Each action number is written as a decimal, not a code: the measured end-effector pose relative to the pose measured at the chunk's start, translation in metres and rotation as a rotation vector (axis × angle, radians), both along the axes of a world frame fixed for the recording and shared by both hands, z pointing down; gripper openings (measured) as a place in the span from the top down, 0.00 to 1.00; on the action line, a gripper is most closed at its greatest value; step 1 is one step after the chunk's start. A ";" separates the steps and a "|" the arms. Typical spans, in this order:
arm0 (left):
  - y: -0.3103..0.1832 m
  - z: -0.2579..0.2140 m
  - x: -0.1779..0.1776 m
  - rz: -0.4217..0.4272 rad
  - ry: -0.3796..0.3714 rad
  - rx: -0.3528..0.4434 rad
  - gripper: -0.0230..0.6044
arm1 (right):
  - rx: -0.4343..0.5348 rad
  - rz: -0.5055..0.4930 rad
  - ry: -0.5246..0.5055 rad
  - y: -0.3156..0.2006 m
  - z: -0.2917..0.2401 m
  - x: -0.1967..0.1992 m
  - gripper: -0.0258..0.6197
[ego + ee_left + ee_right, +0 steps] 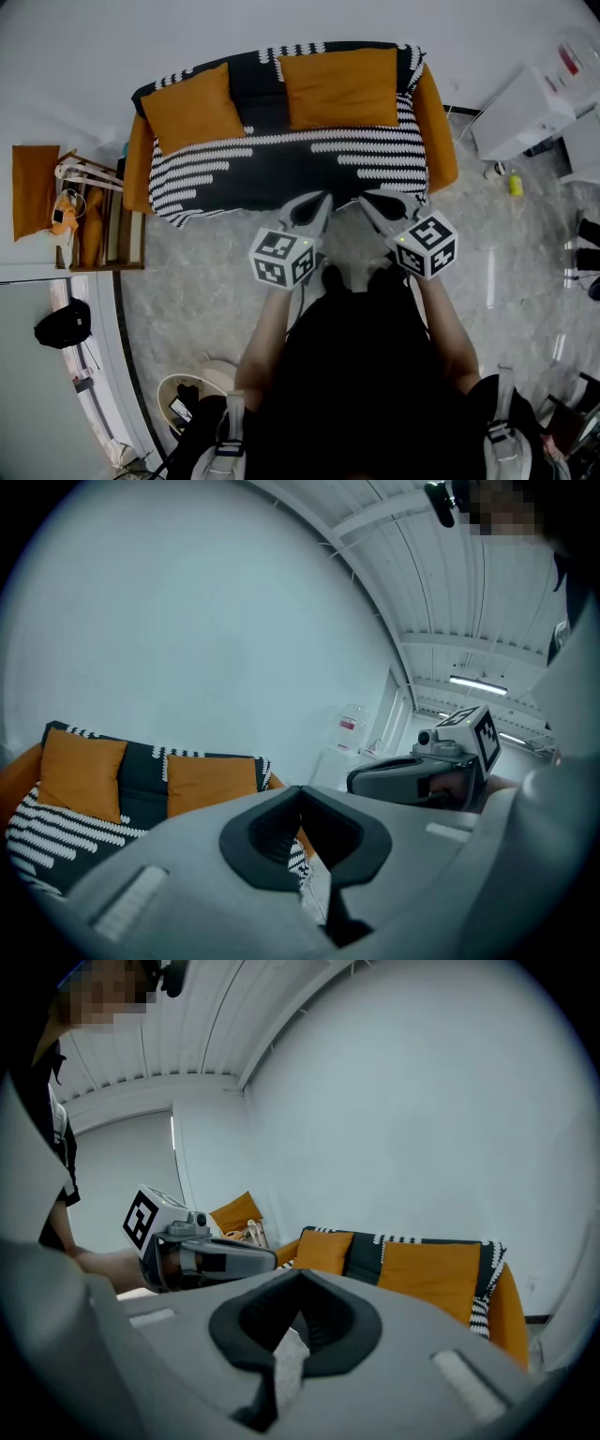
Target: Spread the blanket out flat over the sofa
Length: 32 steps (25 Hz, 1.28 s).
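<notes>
The black blanket with white dashed stripes lies over the seat and back of the orange sofa. Two orange cushions lean on the backrest. My left gripper and right gripper hover side by side just off the sofa's front edge, both shut and empty, touching no cloth. The left gripper view has its joined jaws low, the blanket at lower left and the right gripper beside them. In the right gripper view, the sofa's cushion sits beyond its own shut jaws.
A wooden side shelf with clutter stands left of the sofa. A white cabinet and a yellow bottle are at the right. A black bag and a round bin sit on the speckled floor behind me.
</notes>
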State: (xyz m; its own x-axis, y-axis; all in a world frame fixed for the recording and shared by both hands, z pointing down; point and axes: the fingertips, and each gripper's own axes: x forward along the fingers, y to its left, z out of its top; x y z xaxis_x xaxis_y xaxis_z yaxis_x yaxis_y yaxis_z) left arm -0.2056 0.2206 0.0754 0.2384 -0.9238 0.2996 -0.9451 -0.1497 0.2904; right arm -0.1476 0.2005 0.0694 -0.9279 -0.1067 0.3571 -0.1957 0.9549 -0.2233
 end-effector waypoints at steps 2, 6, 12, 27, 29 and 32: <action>0.000 0.002 0.000 0.001 0.000 -0.001 0.95 | 0.003 0.000 0.000 -0.001 0.001 0.000 0.96; 0.001 0.002 0.001 0.003 0.000 -0.004 0.95 | 0.005 -0.001 0.002 0.001 0.000 0.000 0.96; 0.003 -0.001 0.002 0.008 0.001 -0.002 0.95 | 0.012 -0.008 0.010 0.005 -0.001 -0.001 0.96; -0.003 0.002 -0.003 0.010 0.001 -0.006 0.95 | 0.035 -0.010 0.022 -0.001 0.002 -0.007 0.96; -0.002 0.003 -0.003 0.009 0.002 -0.007 0.95 | 0.034 -0.008 0.024 -0.002 0.003 -0.007 0.96; -0.002 0.004 -0.003 0.010 0.002 -0.010 0.95 | 0.034 -0.003 0.026 -0.002 0.003 -0.006 0.96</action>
State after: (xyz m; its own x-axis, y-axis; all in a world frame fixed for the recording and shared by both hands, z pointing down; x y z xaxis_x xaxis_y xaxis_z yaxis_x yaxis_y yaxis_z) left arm -0.2086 0.2189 0.0789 0.2480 -0.9184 0.3084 -0.9431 -0.1560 0.2937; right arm -0.1535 0.1987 0.0725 -0.9186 -0.1168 0.3774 -0.1986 0.9624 -0.1855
